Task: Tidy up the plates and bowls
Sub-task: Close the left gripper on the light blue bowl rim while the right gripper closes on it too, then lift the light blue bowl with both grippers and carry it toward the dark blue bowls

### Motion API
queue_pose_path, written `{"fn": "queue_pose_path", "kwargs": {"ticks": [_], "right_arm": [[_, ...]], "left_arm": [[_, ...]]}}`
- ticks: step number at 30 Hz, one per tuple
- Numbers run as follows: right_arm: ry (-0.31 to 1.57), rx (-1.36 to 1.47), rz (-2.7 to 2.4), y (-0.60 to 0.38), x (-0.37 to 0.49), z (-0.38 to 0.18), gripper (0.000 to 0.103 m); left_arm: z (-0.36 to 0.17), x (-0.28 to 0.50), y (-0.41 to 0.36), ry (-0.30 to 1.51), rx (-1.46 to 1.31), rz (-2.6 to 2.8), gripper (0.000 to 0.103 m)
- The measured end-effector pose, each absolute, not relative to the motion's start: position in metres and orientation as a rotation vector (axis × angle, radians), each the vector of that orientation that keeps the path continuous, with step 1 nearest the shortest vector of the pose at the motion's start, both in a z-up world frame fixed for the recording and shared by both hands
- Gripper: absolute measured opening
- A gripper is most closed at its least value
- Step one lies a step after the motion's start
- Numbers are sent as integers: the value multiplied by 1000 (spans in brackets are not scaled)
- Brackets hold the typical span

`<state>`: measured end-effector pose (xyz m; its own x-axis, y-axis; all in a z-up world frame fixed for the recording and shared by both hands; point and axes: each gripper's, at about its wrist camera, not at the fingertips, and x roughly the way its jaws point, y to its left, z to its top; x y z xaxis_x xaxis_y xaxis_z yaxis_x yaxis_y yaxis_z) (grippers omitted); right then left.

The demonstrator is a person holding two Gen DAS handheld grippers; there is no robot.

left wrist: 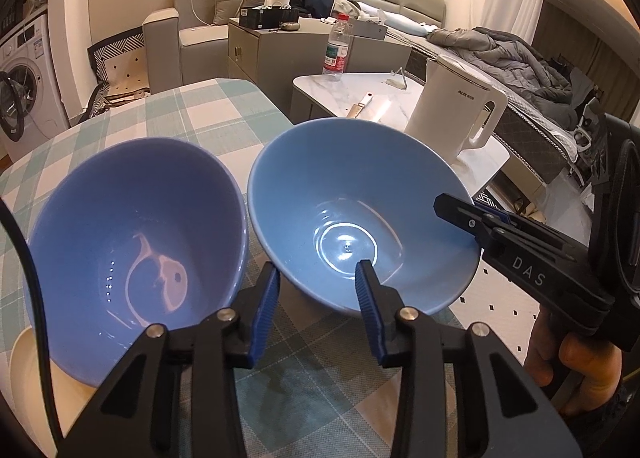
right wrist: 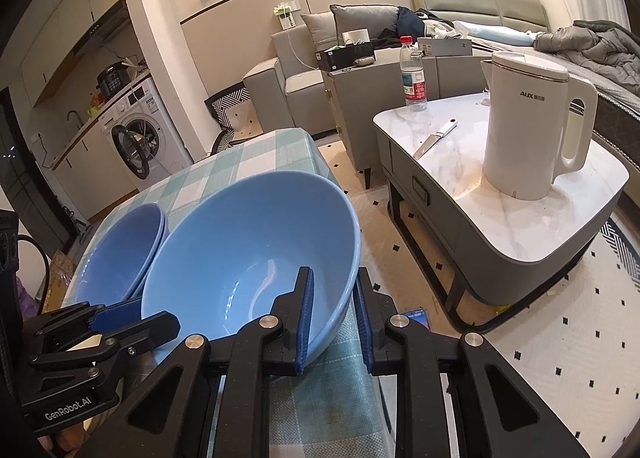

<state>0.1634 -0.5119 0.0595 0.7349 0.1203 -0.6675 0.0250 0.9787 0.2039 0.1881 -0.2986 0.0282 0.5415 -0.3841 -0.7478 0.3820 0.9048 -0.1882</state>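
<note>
Two blue bowls stand on a checked tablecloth (left wrist: 208,118). The darker bowl (left wrist: 136,254) is on the left; the lighter bowl (left wrist: 360,214) is on the right near the table's edge. My left gripper (left wrist: 316,290) is open, its jaws straddling the near rim of the lighter bowl without closing on it. My right gripper (right wrist: 332,322) has one finger inside and one outside the lighter bowl's (right wrist: 248,262) right rim, close to the wall; it also shows in the left wrist view (left wrist: 480,218). The darker bowl (right wrist: 120,254) sits behind it, apparently stacked on another.
A cream plate edge (left wrist: 28,370) shows under the darker bowl at the left. A marble side table (right wrist: 520,194) to the right carries a white kettle (right wrist: 528,126), a knife (right wrist: 434,140) and a water bottle (right wrist: 412,74). A sofa and bed lie beyond.
</note>
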Motion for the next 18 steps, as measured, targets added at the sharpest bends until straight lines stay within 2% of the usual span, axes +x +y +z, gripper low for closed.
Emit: {"fn": "queue_pose_path", "kwargs": {"ticks": [18], "right_arm": [[703, 200, 51, -511, 151, 71, 20]], "left_arm": [[38, 180, -299, 844, 12, -467, 38]]}}
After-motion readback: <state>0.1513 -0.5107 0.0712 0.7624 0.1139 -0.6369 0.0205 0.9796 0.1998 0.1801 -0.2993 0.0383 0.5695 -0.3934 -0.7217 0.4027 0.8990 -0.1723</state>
